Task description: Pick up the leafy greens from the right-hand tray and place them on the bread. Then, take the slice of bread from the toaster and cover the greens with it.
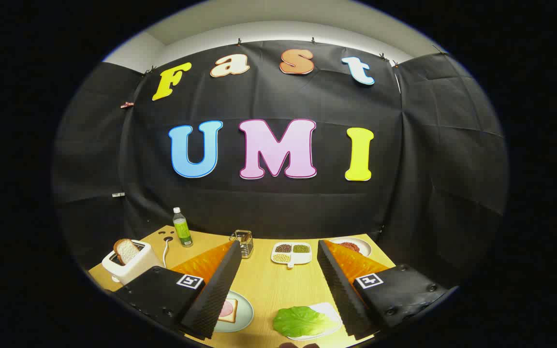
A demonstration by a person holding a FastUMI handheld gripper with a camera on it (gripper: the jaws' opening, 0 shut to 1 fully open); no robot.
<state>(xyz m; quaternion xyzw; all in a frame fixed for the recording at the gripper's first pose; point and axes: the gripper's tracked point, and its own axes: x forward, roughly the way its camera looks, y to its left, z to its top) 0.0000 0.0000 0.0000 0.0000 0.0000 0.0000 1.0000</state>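
My gripper (277,253) is open, held above the wooden table with nothing between its fingers. Below, near the base of the right finger, the leafy greens (301,321) lie on a white tray (329,310). Beside the left finger's base a pale green plate (240,316) carries a slice of bread with a pink slice of ham on it (227,310), partly hidden by that finger. Further left, a white toaster (128,265) holds an upright slice of bread (126,250) in its slot.
Beyond the fingertips stand a small metal rack (243,241), a white divided dish of beans (291,253), a green bottle (182,227) and a plate with red food (353,246). A black booth wall closes the back and sides of the wooden table (269,285).
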